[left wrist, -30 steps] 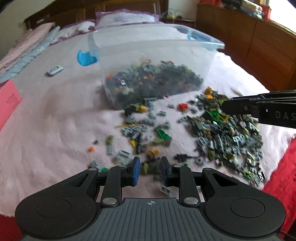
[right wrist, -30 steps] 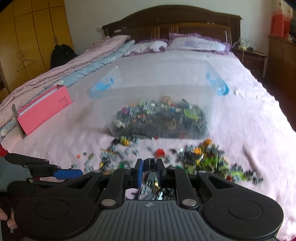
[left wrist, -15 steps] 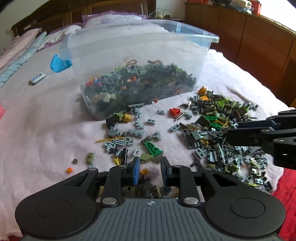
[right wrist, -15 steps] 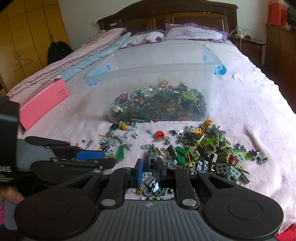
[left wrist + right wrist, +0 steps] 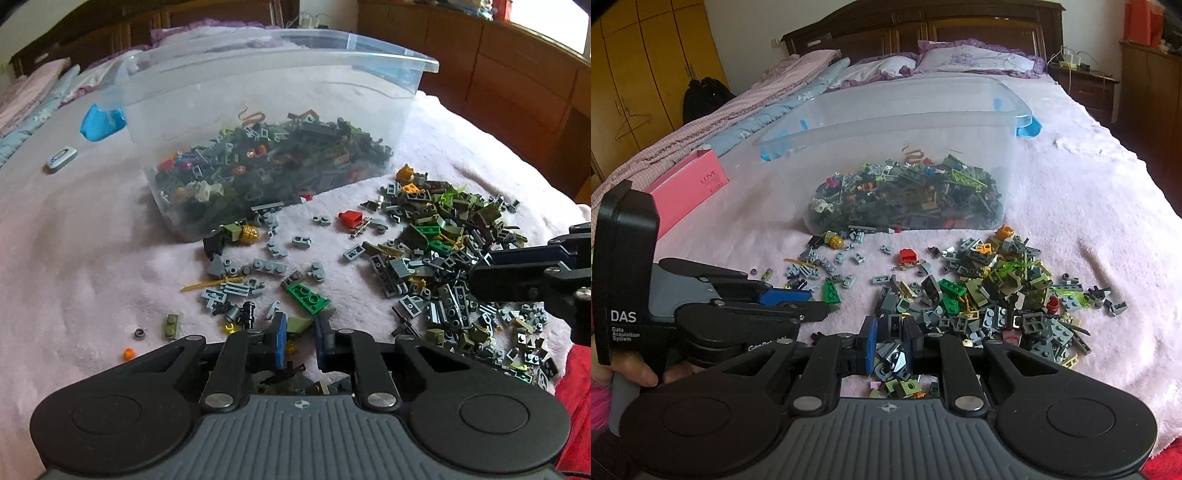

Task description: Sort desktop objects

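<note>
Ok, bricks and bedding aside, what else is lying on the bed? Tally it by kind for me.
Clear plastic bin: 1
Pink box: 1
Small white gadget: 1
Total: 3

Readable markings, right wrist view:
- "DAS", large white letters, with small "Data Acquisition System" beneath, on the black housing of the left gripper (image 5: 809, 304), lower left of frame.
- Partial "GenRob…", rest hidden, on that gripper's rounded body, just right of the housing.
- "LOVE", faint, on the pink box (image 5: 689, 184), left of frame.

Left wrist view: nothing legible.
</note>
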Demonstrator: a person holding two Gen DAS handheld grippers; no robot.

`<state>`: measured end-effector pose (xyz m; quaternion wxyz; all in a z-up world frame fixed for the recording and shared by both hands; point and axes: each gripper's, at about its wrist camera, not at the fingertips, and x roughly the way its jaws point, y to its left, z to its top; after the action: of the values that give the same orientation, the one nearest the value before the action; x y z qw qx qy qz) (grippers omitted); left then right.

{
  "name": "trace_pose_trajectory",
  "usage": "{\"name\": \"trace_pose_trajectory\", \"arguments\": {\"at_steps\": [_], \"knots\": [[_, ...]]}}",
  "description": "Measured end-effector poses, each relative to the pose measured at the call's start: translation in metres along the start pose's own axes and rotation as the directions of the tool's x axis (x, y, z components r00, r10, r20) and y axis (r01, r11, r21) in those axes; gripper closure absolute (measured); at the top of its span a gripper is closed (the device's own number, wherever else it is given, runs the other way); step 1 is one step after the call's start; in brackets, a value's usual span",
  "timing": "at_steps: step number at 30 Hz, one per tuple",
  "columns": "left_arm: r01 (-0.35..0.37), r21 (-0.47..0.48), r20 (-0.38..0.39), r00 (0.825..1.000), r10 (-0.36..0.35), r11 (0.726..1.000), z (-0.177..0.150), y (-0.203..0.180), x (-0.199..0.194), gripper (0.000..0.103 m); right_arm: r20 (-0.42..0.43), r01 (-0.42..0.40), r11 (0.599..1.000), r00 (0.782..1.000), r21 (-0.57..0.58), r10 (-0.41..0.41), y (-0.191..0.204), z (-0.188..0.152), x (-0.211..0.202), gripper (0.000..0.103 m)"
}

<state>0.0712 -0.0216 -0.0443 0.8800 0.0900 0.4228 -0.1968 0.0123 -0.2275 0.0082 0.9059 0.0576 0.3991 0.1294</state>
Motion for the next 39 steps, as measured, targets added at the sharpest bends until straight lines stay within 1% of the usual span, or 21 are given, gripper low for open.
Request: {"name": "trace_pose_trajectory", "arguments": {"at_steps": [5,10,15,20,29,39], "knots": [[-0.009,-0.037,0.039,0.999,0.01,0.999,0.0,0.004,-0.019,0.086,0.004,0.001,1.0,1.0,0.0,-0.001,-0.001,0.0,-0.001,0.087],[-0.031,-0.079,0.078,0.996,0.037,0.996,-0.003,0.016,-0.045,0.086,0.012,-0.001,1.0,1.0,-0.001,0.001,-0.001,0.001,-0.003,0.086],[-0.043,-0.109,0.08,0.995,0.052,0.993,-0.012,0.023,-0.062,0.086,0.017,-0.004,1.0,1.0,-0.005,0.005,0.001,0.002,-0.004,0.086],[-0.039,-0.105,0.091,0.995,0.049,0.994,-0.014,0.018,-0.07,0.086,0.023,-0.007,1.0,1.0,-0.017,0.008,0.004,0.004,-0.006,0.086],[-0.037,-0.104,0.14,0.989,0.052,0.994,0.004,0.016,-0.078,0.086,0.047,-0.004,0.999,0.999,-0.046,0.006,0.009,0.015,-0.012,0.086],[-0.021,-0.081,0.212,0.977,0.038,0.997,0.041,0.004,-0.081,0.086,0.103,-0.004,0.996,0.995,-0.094,0.014,0.014,0.044,-0.018,0.087]]}}
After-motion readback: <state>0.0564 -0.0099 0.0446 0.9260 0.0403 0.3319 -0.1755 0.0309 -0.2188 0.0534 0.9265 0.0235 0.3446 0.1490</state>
